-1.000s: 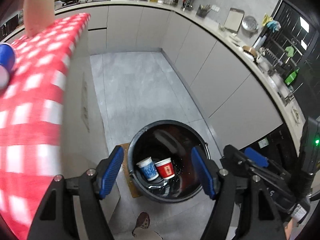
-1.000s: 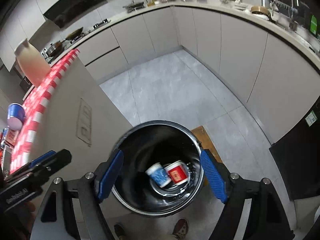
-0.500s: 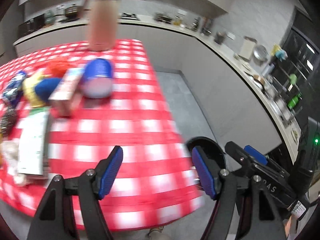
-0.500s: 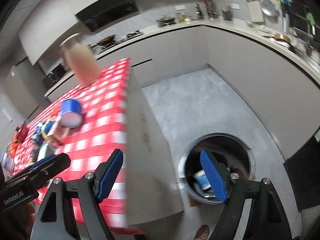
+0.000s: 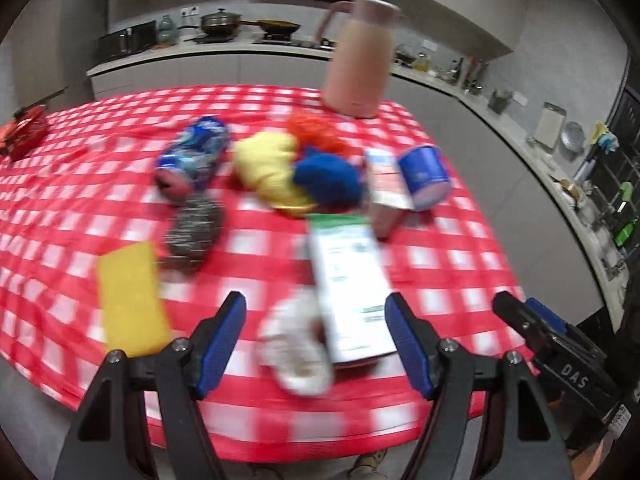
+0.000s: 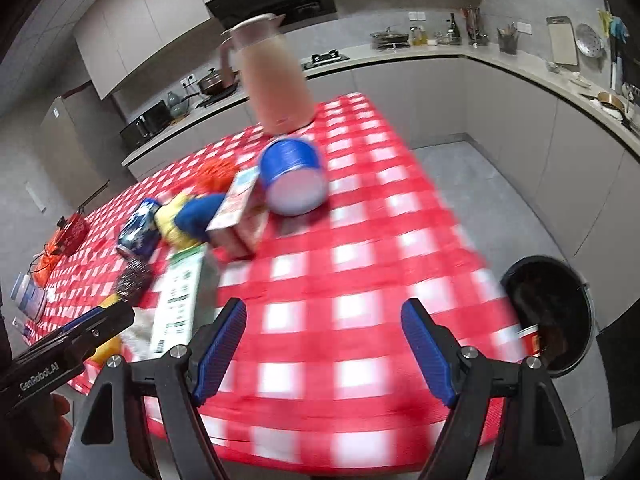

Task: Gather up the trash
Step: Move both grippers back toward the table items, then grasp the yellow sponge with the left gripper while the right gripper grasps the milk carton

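Both views look obliquely down from above the near edge of the checked table (image 5: 460,264), along each gripper's fingers. Left wrist view: faces the clutter squarely, carton (image 5: 352,280) nearest. Right wrist view: set further right, also taking in floor and bin (image 6: 560,312). Shared: carton, blue cup (image 6: 294,182), jug (image 5: 360,64), rear counter.

Red-and-white checked tablecloth (image 5: 440,264), pale pink jug (image 5: 358,60) at its far edge, blue cup (image 5: 424,172), yellow sponge (image 5: 130,300) near its front edge, blue, yellow and orange cloths (image 5: 304,164) mid-cloth, white-and-green carton (image 5: 352,284), black bin (image 6: 556,312) beside it.
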Available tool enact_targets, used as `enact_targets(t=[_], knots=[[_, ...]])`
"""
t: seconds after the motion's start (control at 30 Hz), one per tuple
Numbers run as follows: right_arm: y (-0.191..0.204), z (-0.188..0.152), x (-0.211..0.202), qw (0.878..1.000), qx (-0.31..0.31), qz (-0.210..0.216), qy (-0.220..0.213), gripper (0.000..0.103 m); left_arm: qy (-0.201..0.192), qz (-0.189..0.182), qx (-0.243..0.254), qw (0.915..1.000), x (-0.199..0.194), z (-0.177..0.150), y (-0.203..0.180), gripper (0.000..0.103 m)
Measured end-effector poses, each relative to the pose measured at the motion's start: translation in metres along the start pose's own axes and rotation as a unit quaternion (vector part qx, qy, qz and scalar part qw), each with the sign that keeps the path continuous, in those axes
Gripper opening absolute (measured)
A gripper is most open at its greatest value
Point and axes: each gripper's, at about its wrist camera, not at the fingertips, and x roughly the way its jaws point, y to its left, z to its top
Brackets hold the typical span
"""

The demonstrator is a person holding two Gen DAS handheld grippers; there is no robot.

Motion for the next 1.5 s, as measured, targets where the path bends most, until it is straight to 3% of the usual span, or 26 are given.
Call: enact_targets(t=[0.2, 0.43, 0.8, 1.07, 1.13, 1.2, 1.27, 1.5], knots=[[0.046, -0.008, 0.027, 0.999, -0.014, 0.021, 0.023, 0.081, -0.004, 0.039, -0.032, 0.9987, 0.005, -0.003, 0.054, 0.073], [0.089, -0.006, 0.058, 0.998, -0.043, 0.034, 0.037, 0.081, 0.004, 0.064, -0.05, 0.9967, 0.016, -0.008, 0.09, 0.073], [0.118, -0.007, 0.101, 0.996, -0.058, 0.018, 0.068, 0.081, 0.03, 0.063, -0.057, 0.9959, 0.039, -0.011, 0.119, 0.073], [0.117, -0.009, 0.113, 0.996, -0.05, 0.005, 0.079, 0.081, 0.043, 0.054, -0.052, 0.9963, 0.051, -0.012, 0.128, 0.073], [0.118, -0.009, 0.114, 0.996, -0.05, 0.006, 0.077, 0.079, 0.041, 0.047, -0.05, 0.9968, 0.051, -0.011, 0.129, 0.071], [0.12, -0.008, 0.115, 0.996, -0.053, 0.01, 0.077, 0.069, 0.036, 0.044, -0.048, 0.9972, 0.051, -0.011, 0.13, 0.064], [0.123, -0.008, 0.116, 0.995, -0.058, 0.008, 0.078, 0.065, 0.035, 0.038, -0.05, 0.9974, 0.051, -0.01, 0.132, 0.059], [0.123, -0.008, 0.11, 0.996, -0.056, 0.013, 0.061, 0.059, 0.019, 0.023, -0.05, 0.9983, 0.044, -0.007, 0.131, 0.05]])
